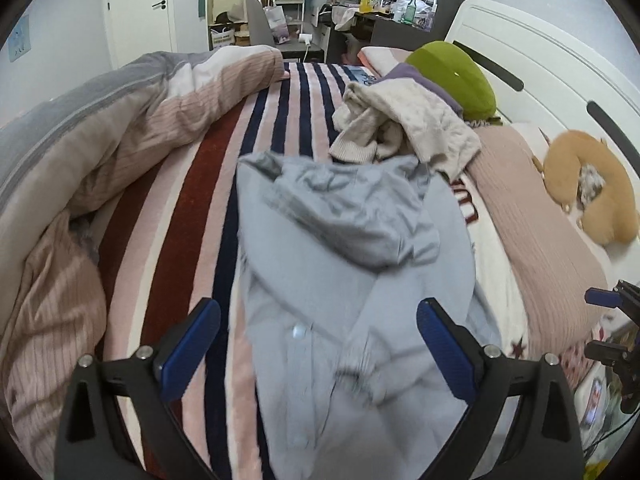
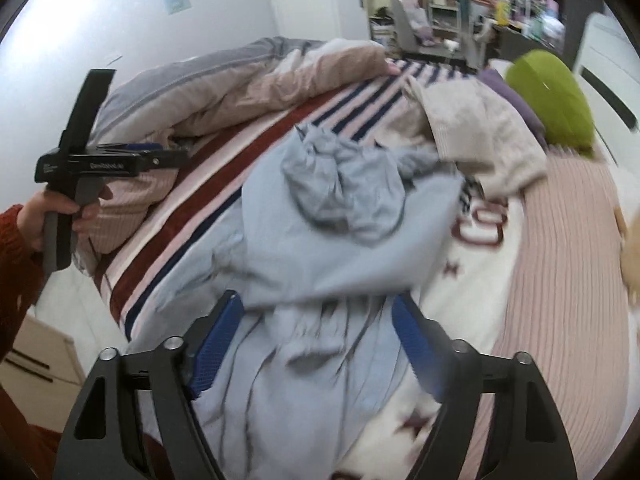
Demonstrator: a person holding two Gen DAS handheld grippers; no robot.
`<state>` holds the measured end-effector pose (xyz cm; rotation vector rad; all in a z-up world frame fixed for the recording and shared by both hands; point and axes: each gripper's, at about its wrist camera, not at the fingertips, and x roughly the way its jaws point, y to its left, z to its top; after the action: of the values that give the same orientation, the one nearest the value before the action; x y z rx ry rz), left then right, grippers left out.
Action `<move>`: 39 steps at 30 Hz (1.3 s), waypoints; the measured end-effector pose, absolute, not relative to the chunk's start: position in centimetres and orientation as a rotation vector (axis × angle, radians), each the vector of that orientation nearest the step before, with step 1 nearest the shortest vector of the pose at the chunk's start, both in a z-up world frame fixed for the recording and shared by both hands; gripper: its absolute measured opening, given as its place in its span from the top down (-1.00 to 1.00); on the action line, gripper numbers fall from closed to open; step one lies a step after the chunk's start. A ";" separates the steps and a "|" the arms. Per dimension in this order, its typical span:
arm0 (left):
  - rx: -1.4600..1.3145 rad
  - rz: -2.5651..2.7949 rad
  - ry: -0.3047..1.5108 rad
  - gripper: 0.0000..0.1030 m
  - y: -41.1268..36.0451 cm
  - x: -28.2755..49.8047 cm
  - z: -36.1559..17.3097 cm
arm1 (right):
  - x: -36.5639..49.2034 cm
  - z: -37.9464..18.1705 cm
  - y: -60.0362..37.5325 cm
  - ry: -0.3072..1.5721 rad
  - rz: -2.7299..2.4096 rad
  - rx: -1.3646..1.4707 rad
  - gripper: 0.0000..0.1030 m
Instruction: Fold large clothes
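Room: bedroom with a white door [image 1: 136,8], cluttered shelves [image 1: 240,4] and a desk behind the bed's far end.
Bed: one bed [image 1: 304,92] with a striped blanket in pink, white, dark red and navy; white headboard [image 1: 532,64] along the right edge.
Duvet: one bunched pink-and-grey duvet [image 1: 120,132] piled along the left edge of the bed.
Task garment: one pale blue hooded garment [image 1: 344,280] lies lengthwise down the middle of the bed, hood [image 1: 340,216] crumpled toward the far end, one pale button [image 1: 299,332] showing on the front near the foot edge.
Other clothes: one cream knit sweater [image 1: 404,128] heaped beyond the hood; one white garment with dark red lettering [image 2: 480,232] under the blue one's right side.
Cushions: one green cushion [image 1: 456,76] and one tan ring-shaped plush [image 1: 588,196], both by the headboard.
Left hand-held gripper [image 1: 320,350]: jaws spread wide above the blue garment, nothing between the pads; in the right wrist view it is held off the bed's left edge by a hand [image 2: 44,216] in a red sleeve.
Right hand-held gripper [image 2: 316,350]: jaws wide apart over the garment's lower part, gripping nothing; the cloth lies below, blurred.
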<state>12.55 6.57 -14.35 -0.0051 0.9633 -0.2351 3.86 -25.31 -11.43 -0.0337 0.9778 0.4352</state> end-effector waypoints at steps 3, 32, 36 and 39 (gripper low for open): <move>-0.056 -0.206 0.986 -0.98 8.5 8.8 -16.6 | 0.6 -14.1 -26.0 1.029 0.374 0.037 -0.71; -0.247 -0.174 1.394 0.10 10.2 -6.9 -35.5 | -7.3 -30.8 -25.8 1.416 0.384 0.120 0.55; -0.253 -0.204 1.411 0.52 9.5 -6.7 -34.4 | -7.1 -28.6 -25.7 1.401 0.404 0.097 0.82; -0.281 -0.223 1.414 0.72 9.2 -6.5 -33.1 | -7.0 -26.8 -26.0 1.388 0.421 0.099 0.87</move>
<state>-6.51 9.23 -33.07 -0.2811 1.4139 -0.2229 -6.99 -25.98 -26.79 0.0995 1.3880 0.4212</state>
